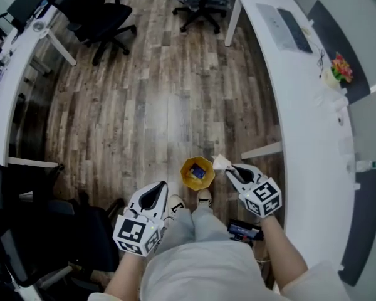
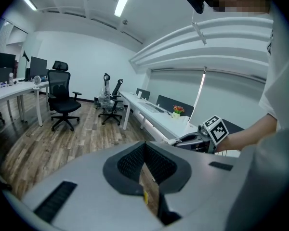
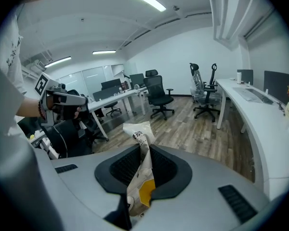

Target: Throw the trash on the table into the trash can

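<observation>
My right gripper (image 1: 229,168) is closed nearly all the way, its jaws pinching a crumpled white wrapper (image 1: 220,162) with a yellow patch; the paper runs up between the pads and sticks out past the tips. From my head view, the wrapper sits just to the right of the rim of the small yellow trash can (image 1: 183,174), not over its opening. The can stands on the wooden floor (image 1: 144,118) just ahead of my shoes (image 1: 204,197) and has something blue (image 1: 198,172) inside it. My left gripper (image 1: 158,188) has its jaws brought together with only a thin slit between them and nothing held, down to the left of the can. A long white desk (image 1: 301,105) curves along my right side
</observation>
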`<state>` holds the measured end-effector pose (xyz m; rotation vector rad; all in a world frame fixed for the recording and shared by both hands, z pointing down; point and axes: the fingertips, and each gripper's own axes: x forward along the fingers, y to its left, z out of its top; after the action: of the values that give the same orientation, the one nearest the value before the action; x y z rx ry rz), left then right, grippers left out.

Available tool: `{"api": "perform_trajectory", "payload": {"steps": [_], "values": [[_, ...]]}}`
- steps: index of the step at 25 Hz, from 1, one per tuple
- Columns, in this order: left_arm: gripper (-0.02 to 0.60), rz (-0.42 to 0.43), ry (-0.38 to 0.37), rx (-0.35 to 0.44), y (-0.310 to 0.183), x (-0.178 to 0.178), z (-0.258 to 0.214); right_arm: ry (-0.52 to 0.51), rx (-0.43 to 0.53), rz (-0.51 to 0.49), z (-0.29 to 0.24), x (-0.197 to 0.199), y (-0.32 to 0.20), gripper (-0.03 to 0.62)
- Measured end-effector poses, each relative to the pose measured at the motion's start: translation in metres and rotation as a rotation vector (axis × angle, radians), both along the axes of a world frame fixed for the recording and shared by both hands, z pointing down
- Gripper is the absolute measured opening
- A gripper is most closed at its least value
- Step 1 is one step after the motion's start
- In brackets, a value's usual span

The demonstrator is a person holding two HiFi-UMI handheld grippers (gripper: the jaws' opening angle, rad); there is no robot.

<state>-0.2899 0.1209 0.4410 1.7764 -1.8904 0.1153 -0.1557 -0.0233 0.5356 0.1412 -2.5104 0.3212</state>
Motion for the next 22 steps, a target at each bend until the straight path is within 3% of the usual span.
{"api": "perform_trajectory", "payload": {"steps": [9, 22], "values": [[0.002, -0.016, 0.056, -0.064, -0.028, -0.004, 0.095, 0.105, -0.076, -0.131, 0.108, -0.006, 0.000, 0.078], [0.002, -0.016, 0.085, -0.116, -0.036, -0.005, 0.325, 0.240, -0.124, -0.230, 0.394, -0.009, 0.034, 0.091]]}}
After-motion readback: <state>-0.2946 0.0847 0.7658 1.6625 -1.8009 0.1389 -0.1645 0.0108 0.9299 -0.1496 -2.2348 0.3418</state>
